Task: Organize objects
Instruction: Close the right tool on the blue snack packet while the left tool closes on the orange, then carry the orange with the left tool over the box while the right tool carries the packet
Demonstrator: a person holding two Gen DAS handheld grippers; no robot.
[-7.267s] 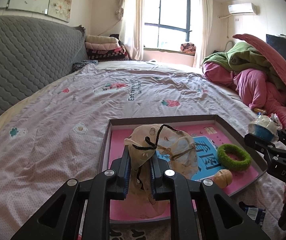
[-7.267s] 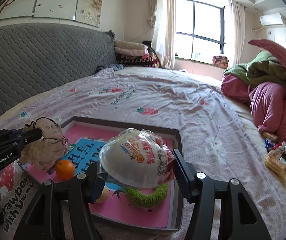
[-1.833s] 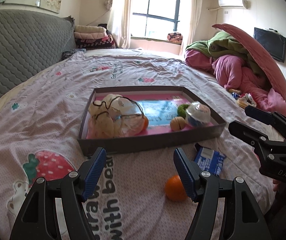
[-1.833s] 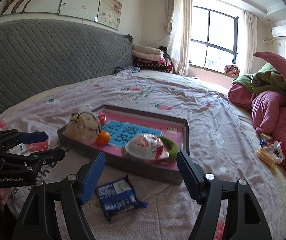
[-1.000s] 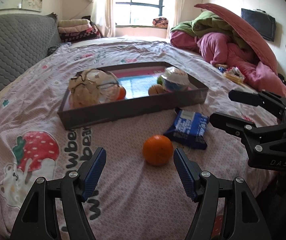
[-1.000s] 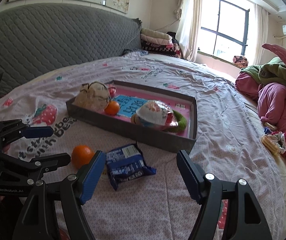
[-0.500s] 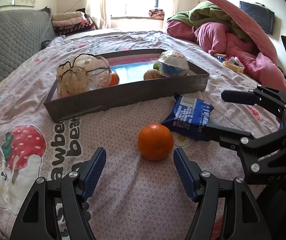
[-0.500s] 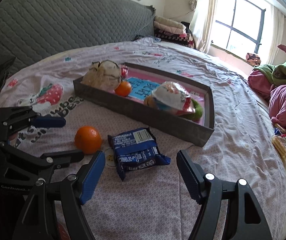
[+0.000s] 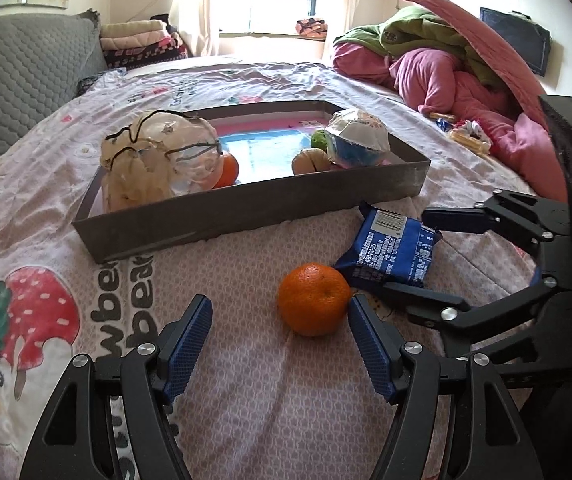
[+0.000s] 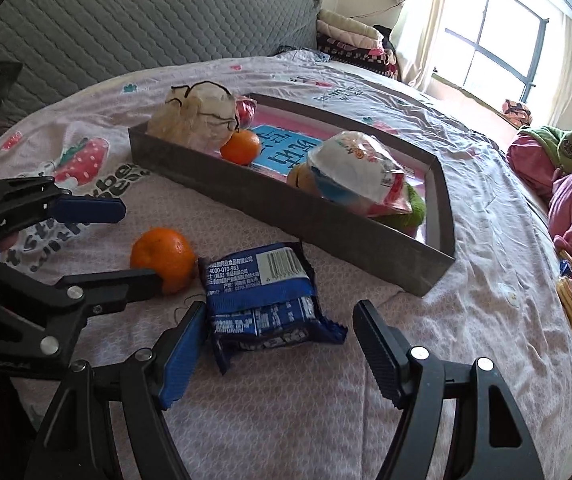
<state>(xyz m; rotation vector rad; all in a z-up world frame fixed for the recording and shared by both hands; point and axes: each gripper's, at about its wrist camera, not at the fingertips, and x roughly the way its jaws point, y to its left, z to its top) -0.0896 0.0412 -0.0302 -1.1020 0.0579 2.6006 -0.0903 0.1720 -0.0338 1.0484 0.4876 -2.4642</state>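
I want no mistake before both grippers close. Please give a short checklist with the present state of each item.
1. Left gripper open: ok.
2. Orange between the left jaws: ok, but off centre, close to one pad.
3. Right gripper open: ok.
4. Blue packet between the right jaws: ok, near one pad; touching or not, cannot tell.
5. Grippers clear of each other: cannot tell; one left finger lies close beside the packet.
6. Free space in the tray: ok, middle floor bare.
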